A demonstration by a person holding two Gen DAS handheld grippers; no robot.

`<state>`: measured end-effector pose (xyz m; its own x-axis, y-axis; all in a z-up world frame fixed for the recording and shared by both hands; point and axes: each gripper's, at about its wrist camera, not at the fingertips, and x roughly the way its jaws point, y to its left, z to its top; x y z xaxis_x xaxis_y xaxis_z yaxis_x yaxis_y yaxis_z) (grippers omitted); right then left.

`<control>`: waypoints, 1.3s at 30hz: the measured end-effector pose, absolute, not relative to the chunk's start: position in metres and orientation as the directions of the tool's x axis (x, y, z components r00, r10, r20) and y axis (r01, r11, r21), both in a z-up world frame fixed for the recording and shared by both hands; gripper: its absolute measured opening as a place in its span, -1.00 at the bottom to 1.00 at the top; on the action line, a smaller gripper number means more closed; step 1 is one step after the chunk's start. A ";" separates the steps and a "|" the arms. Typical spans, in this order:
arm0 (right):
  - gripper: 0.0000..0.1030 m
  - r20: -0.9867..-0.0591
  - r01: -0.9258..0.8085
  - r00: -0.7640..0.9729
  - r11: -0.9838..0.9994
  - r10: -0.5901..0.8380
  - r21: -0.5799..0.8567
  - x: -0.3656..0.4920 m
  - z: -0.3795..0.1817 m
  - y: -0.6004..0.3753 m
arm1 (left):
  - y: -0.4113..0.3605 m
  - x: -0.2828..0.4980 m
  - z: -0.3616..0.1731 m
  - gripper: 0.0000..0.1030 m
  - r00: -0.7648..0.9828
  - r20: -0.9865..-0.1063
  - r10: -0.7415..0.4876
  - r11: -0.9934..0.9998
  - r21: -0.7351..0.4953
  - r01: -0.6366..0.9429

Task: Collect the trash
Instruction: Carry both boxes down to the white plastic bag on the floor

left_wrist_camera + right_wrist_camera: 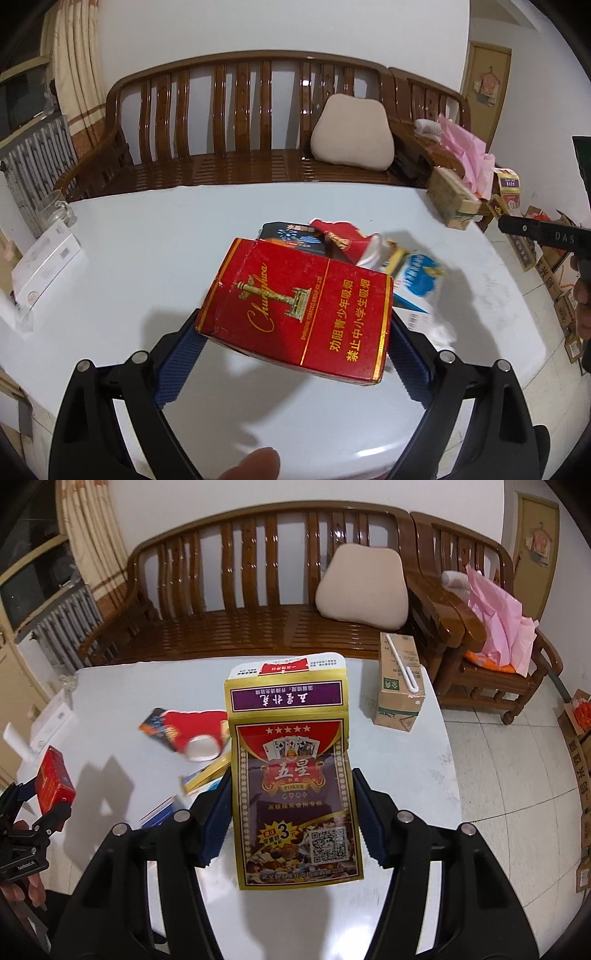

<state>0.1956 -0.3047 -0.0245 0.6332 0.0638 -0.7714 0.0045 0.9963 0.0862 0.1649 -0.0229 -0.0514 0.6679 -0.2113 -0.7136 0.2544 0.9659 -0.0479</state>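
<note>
**Both grippers loaded, the heap half cleared**

The left gripper (295, 350) is clamped on a red cigarette pack (295, 314), its blue pads (184, 354) pressing the pack's two short ends so the printed face lies flat toward the camera. The pack hangs clear above the white table (147, 240), its shadow falling on the surface below. Gripping across the length looks deliberate: an empty carton crushes least that way.

The right gripper (291, 819) is closed on a playing-card box (295, 786), pads against its long side edges, the opened flap pointing away from the hand. The box stands upright between the fingers, also off the table.

The rest of the litter sits just beyond both tools: a torn red wrapper (199, 727), a dark printed pack (291, 236) under it, and a blue-and-white packet (421, 280) with a yellow carton (207, 775) beside it. A brown drink carton (399, 679) stands apart near the far right corner (its straw still attached).

No bin shows in either view, so where the two held pieces go cannot be told.
</note>
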 end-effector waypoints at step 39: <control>0.14 -0.753 -0.033 0.648 0.991 0.119 0.128 -0.081 -0.068 -0.245 | -0.081 -0.082 -0.133 0.73 0.545 -0.794 -0.270 0.938 -0.088 0.335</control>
